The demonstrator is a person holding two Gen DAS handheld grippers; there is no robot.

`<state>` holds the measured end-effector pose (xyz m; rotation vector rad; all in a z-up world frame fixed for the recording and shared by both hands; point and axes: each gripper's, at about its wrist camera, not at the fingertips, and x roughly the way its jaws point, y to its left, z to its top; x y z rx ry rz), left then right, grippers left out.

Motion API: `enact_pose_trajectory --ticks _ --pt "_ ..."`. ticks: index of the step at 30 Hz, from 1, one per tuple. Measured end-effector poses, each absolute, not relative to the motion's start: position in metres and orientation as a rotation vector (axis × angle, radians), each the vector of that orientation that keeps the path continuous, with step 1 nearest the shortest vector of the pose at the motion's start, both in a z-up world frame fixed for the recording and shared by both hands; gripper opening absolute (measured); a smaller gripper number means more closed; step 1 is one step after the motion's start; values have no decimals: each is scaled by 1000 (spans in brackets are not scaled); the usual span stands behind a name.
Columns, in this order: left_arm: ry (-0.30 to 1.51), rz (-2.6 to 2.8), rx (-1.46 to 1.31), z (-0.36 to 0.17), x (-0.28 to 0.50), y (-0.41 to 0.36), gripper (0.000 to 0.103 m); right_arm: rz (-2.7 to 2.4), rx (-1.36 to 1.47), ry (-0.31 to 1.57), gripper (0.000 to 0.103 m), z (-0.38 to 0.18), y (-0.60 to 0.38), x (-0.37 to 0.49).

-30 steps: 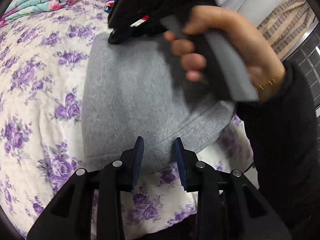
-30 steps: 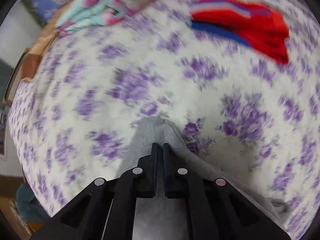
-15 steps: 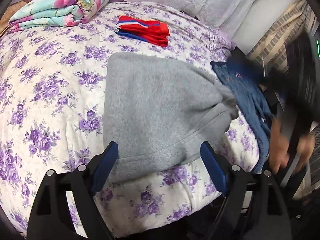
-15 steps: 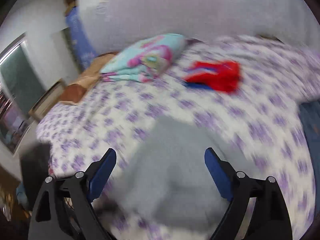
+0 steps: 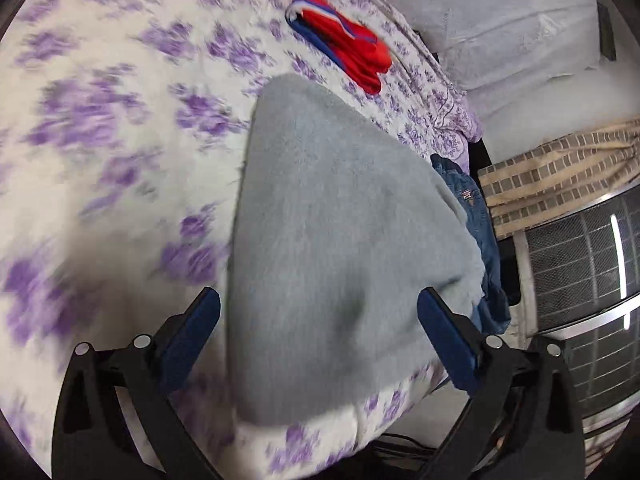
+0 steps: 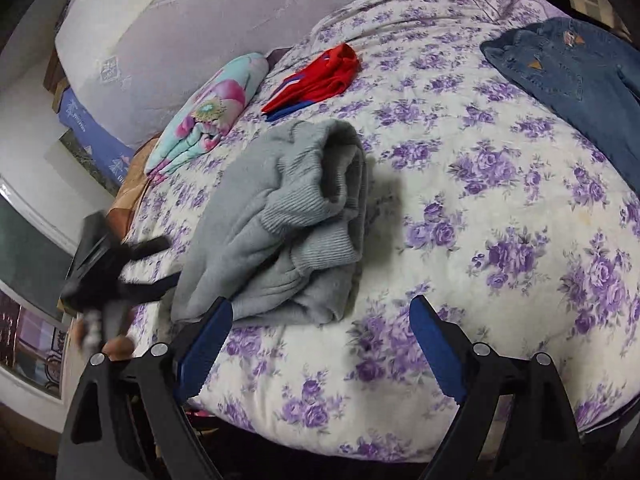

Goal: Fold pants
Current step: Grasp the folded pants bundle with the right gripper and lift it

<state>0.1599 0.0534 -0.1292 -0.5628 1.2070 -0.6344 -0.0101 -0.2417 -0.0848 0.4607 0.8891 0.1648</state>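
Both claws have released; gray pants lie folded on floral bedspread.

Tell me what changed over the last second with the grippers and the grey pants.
The right gripper, shut on the grey pants a second ago, let go and opened wide. The left gripper opened from nearly closed. Both pulled back toward the bed edge. The pants stay folded on the bed; the red garment and jeans lie as before.
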Motion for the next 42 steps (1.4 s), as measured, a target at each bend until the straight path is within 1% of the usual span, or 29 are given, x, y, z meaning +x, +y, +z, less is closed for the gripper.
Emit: enact_pose_trajectory --ticks 3,6,7,8,9,11,12,15,20,28,30,31,32,33,34,35,36,38,40,42 --pt "1247 -656 -560 -141 180 33 96 181 461 885 91 -81 -239 -14" --pt "1269 -653 -535 -150 188 18 96 214 545 926 91 -90 -240 -7" --pt "1250 -663 -513 -147 184 15 93 227 593 953 91 -96 -240 1" --pt "1228 -668 -480 -143 179 13 84 232 620 968 91 -100 -240 6" --pt "1213 -654 -440 -140 175 11 78 241 663 987 91 -105 -240 17" --pt "1212 -648 -425 -138 174 13 72 244 711 997 91 -110 -240 35" --pt "1215 -651 -435 -139 174 16 71 237 729 998 91 -111 -240 47" --pt "1242 -674 -471 -148 177 25 71 225 775 1023 92 -118 -244 73" --pt "1282 -722 -539 -164 183 33 74 193 753 1071 92 -125 -244 83" --pt "1286 -732 -521 -165 186 24 74 250 800 1099 93 -131 -246 105" --pt "1285 -726 -521 -165 186 23 73 255 813 1127 93 -143 -246 115" --pt "1281 -719 -518 -164 185 22 72 275 841 1142 90 -151 -246 115" --pt "1276 -713 -512 -163 184 22 67 294 867 1144 81 -157 -245 114" --pt "1268 -709 -507 -161 182 22 65 301 856 1118 76 -157 -245 109" --pt "1254 -708 -504 -159 178 22 59 309 832 1099 68 -155 -245 104" --pt "1246 -707 -503 -156 177 22 52 325 809 1067 63 -150 -243 96" --pt "1238 -706 -499 -153 175 22 49 328 793 1048 62 -146 -242 91" --pt "1220 -698 -482 -142 171 19 37 317 717 1010 59 -132 -234 81" --pt "1201 -684 -440 -127 170 15 32 319 661 984 57 -118 -228 78" --pt "1181 -681 -413 -109 173 11 31 339 638 955 57 -99 -228 81"
